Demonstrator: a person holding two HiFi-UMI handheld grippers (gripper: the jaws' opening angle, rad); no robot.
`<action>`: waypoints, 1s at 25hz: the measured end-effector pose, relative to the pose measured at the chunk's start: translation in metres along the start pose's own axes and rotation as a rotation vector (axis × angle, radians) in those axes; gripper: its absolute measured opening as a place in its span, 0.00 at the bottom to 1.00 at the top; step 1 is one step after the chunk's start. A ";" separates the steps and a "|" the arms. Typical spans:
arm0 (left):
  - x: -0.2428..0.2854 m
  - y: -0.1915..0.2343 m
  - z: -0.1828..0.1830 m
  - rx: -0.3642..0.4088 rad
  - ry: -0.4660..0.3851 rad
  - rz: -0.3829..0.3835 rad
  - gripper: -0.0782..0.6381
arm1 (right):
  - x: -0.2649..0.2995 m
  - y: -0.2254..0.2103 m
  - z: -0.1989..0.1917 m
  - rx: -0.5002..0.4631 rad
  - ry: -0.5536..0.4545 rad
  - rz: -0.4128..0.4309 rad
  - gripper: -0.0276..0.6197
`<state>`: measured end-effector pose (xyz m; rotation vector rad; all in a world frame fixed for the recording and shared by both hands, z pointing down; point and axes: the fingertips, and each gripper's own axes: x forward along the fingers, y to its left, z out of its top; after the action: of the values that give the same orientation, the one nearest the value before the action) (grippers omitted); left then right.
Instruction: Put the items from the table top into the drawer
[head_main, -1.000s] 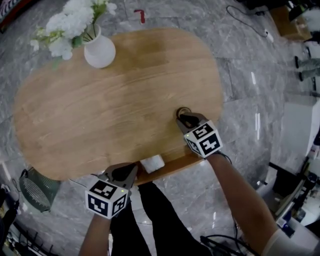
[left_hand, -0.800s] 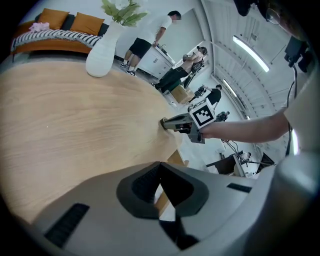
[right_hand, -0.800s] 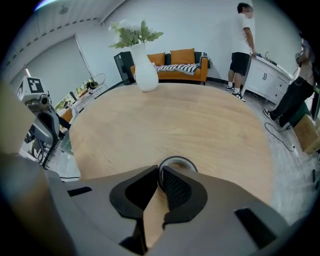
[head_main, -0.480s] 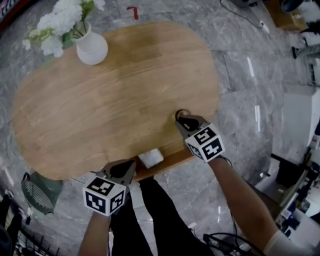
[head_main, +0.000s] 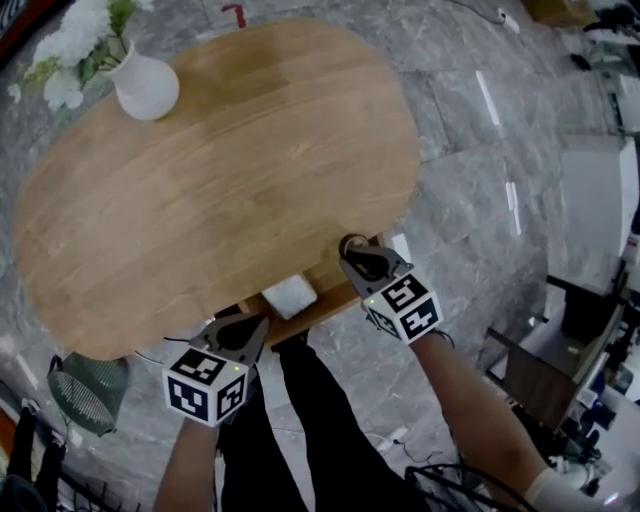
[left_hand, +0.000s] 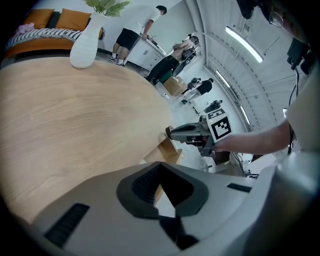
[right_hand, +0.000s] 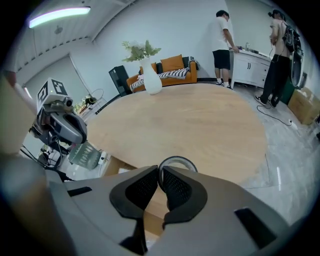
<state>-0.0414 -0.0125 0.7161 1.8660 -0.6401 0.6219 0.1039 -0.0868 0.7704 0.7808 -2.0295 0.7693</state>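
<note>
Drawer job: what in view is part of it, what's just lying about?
Job:
- ring, pinched in the right gripper
- drawer, open
- white block, already in the drawer
- table

Lying about:
- vase of flowers, likely too big for the drawer
- wire basket on the floor
- sofa

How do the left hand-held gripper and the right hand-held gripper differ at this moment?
The right hand-held gripper is shut on a dark ring; the left hand-held gripper is shut with nothing between its jaws. In the head view, the right one is at the table edge beside the open drawer; the left one sits lower, nearer the person's legs. Both carry marker cubes.
</note>
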 end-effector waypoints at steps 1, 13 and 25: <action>0.001 -0.002 -0.003 0.006 0.007 -0.003 0.11 | -0.001 0.004 -0.007 0.007 0.001 0.003 0.13; 0.014 -0.007 -0.025 0.013 0.046 -0.007 0.11 | 0.011 -0.002 -0.071 0.119 0.079 -0.043 0.13; 0.013 -0.026 -0.025 0.015 0.030 0.013 0.11 | -0.002 -0.005 -0.065 0.120 0.079 -0.019 0.22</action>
<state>-0.0175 0.0174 0.7158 1.8640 -0.6303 0.6640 0.1385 -0.0413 0.8016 0.8239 -1.9170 0.9039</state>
